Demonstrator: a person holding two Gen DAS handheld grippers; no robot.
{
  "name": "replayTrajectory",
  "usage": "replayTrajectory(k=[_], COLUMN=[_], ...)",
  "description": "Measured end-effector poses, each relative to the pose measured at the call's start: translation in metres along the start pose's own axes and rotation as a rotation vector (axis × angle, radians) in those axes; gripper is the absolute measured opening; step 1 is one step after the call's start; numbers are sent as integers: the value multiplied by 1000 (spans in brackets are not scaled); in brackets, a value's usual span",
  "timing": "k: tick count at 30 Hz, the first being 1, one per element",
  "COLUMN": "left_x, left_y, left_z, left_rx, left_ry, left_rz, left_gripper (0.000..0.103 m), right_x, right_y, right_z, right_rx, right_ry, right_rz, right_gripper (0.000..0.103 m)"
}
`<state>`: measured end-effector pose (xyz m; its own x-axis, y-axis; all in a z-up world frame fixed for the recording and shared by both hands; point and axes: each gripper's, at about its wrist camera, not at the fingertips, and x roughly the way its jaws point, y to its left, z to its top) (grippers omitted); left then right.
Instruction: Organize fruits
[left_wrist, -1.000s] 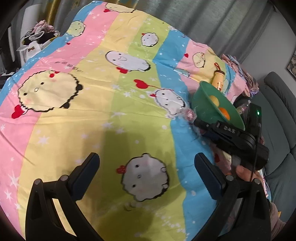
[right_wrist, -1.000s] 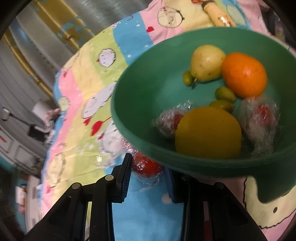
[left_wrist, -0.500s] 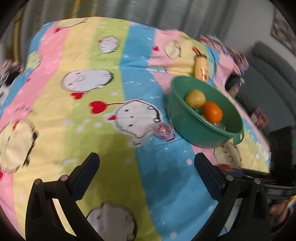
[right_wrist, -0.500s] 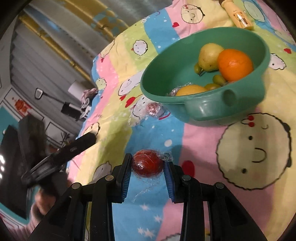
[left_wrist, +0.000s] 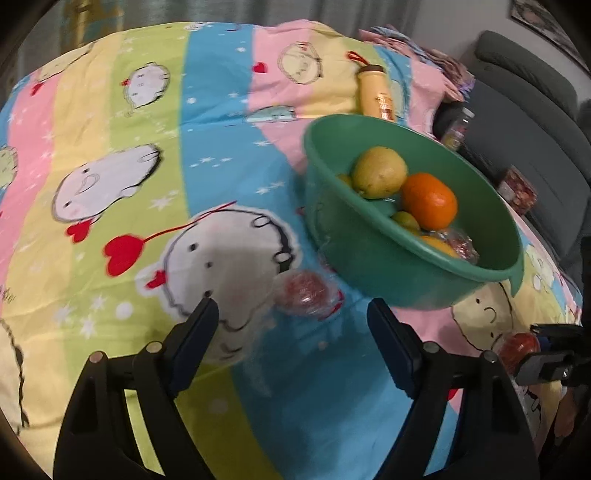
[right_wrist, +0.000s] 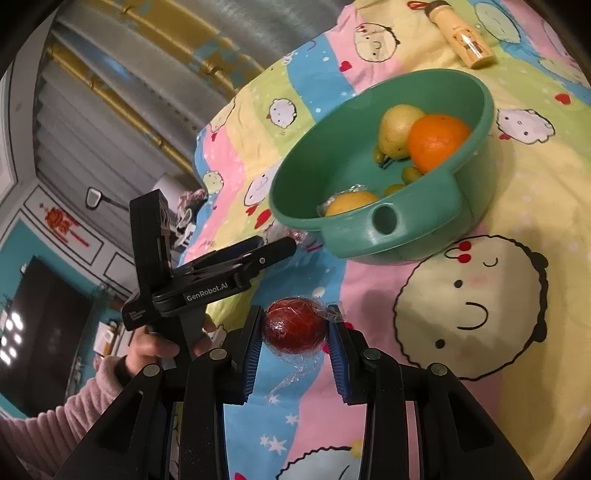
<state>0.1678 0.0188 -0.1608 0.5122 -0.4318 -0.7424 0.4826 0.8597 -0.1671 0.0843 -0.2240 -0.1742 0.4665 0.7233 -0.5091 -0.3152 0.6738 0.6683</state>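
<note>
Two red fruits wrapped in clear plastic film are outside the round green plastic basin (right_wrist: 384, 225), and each sits by a different tool. The right gripper (right_wrist: 295, 328) has its blue-padded jaws closed narrowly on one of them, the held wrapped red fruit (right_wrist: 295, 325), with loose film trailing below; it hangs above the striped cartoon-print bedsheet (right_wrist: 480, 314), short of the basin's lip handle. The basin lies ahead of this gripper and a little to its right, with a pear (right_wrist: 397, 131), an orange (right_wrist: 437, 142), a yellow fruit (right_wrist: 351, 201) and some small green ones already inside. The left gripper (left_wrist: 293, 330) is spread wide and holds nothing. The loose wrapped red fruit (left_wrist: 304, 291) rests on the sheet just ahead of its fingertips, roughly centred in the gap, touching or nearly touching the basin's near-left wall. That fruit is roundish, so no long axis governs the grasp; what matters is that it lies straight ahead of the left tool, which is clearly the nearer one. A short forward reach and a squeeze look sufficient, though the basin wall beside it leaves the right-hand finger little room. A cream-coloured bottle (left_wrist: 376, 94) lies on the sheet beyond the basin.
</note>
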Motion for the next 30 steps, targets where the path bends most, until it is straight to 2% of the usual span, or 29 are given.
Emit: replayTrajectory(k=[1, 4, 5, 7, 8, 11, 22, 30], left_x=[2, 12, 15, 18, 19, 20, 19, -9], left_y=[-3, -9, -9, -10, -9, -8, -7, -9], left_z=[1, 3, 3, 3, 2, 3, 5, -6], left_rx=[16, 41, 39, 38, 35, 25, -7, -48], left_ry=[3, 29, 34, 38, 40, 38, 33, 5], left_rz=[-14, -16, -20, -12, -17, -1, 31, 79], left_gripper=[81, 68, 64, 62, 56, 47, 33, 32], right_x=[0, -3, -3, -4, -5, -6, -5, -4], right_y=[-2, -7, -8, -9, -9, -10, -15, -13], right_z=[1, -1, -1, -1, -1, -2, -5, -4], right_rx=[6, 15, 17, 18, 17, 13, 24, 22], right_ry=[-1, -3, -3, -5, -6, -10, 2, 12], right_rz=[3, 10, 13, 23, 26, 21, 22, 27], right_gripper=[35, 35, 35, 35, 35, 35, 35, 35])
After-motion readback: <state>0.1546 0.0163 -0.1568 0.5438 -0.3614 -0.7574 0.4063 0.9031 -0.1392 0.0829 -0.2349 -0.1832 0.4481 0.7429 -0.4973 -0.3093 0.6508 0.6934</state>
